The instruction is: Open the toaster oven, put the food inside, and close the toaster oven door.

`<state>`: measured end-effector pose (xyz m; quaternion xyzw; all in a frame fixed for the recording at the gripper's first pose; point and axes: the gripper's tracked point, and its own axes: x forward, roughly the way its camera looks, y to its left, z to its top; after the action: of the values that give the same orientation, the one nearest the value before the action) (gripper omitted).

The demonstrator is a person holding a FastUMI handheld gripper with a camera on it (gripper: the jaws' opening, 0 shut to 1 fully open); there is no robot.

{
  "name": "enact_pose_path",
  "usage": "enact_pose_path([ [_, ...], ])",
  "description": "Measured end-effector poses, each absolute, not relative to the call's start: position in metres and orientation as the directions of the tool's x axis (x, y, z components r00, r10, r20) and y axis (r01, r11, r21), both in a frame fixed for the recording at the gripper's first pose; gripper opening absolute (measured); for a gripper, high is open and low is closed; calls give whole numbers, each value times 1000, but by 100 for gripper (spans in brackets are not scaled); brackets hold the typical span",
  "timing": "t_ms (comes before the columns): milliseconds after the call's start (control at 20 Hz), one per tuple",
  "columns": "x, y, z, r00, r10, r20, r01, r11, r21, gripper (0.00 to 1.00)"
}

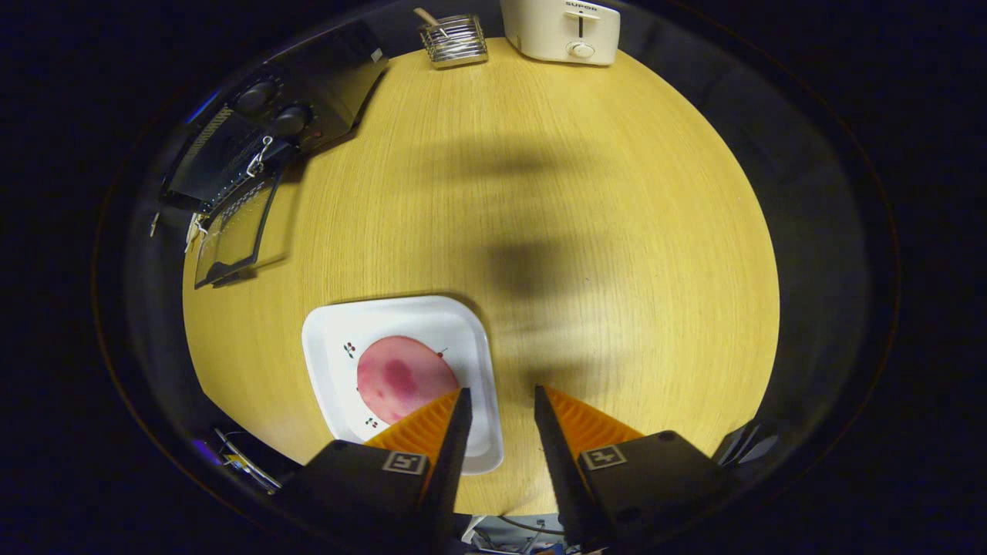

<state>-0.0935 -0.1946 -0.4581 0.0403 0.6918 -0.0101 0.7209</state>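
Fingers (497, 401) spread apart, holding nothing, above bench (586, 231) | food (405, 378) on plate (331, 339), just left of left finger; looks thin, soft, light, maybe slippery: pinch the near edge gently | oven (262, 146) far left, door (235, 231) already down

- Rides on the gripper (500, 397), looking forward along its two parted, empty fingers (455, 432).
- Faces steeply down from high above onto the round wooden table (586, 231).
- Takes in the whole tabletop: white plate (328, 339) nearest, toaster oven (293, 108) and white toaster (561, 29) beyond.
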Motion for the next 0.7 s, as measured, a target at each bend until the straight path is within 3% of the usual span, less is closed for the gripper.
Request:
enact_pose_path([
  [100,-96,-194,-464,32,56,-998,30,998,57,34],
  [250,-102,-194,-463,4,94,-996,31,995,94,11],
  [350,-98,-193,-462,28,149,-988,52,987,150,5],
  [700,-103,-195,-432,145,352,-925,244,893,379,5],
])
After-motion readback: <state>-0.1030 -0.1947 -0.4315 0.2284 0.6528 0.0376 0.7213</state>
